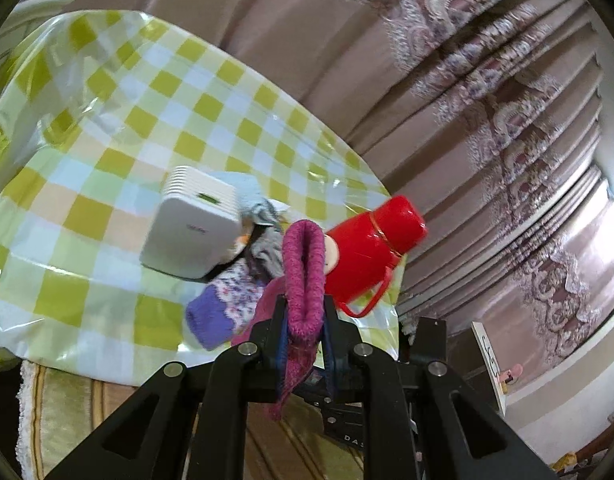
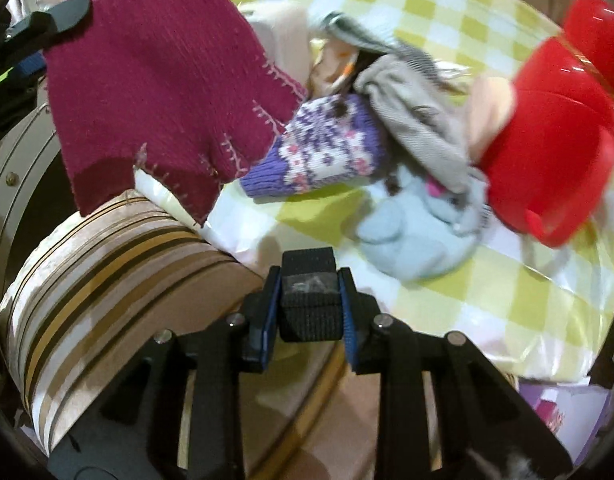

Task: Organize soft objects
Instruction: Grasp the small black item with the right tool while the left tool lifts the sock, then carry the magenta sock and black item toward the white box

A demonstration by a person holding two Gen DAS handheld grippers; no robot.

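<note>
**On the checked surface: soft goods, two claws engaged**

Over the near edge of the surface (image 1: 107, 168), covered in a glossy green-and-white checked cloth, the left claw (image 1: 305, 312) is clamped tight on a magenta knitted sock (image 1: 303, 268). The sock's folded end stands up between the pads and its tail hangs below the claw. From the right wrist view the same sock (image 2: 155, 80) hangs spread out and clear of the surface, with pale stitching along one edge.

The right claw (image 2: 309, 300) is closed on a piece of black woven strap (image 2: 310, 296), pads pressed to both sides. It is held above the surface edge and a striped cushion (image 2: 107, 264).

Items lying on the surface:
- purple-and-white patterned knitted piece (image 2: 323, 152), just beside the hanging sock;
- grey ribbed garment (image 2: 415, 128), overlapping the purple piece's far end;
- pale blue plush toy (image 2: 419, 232), near the right claw;
- red flask with handle (image 1: 371, 248), lying on its side, touching the pile;
- white boxy appliance (image 1: 191, 224), behind the pile.

A patterned curtain (image 1: 487, 100) hangs behind.
</note>
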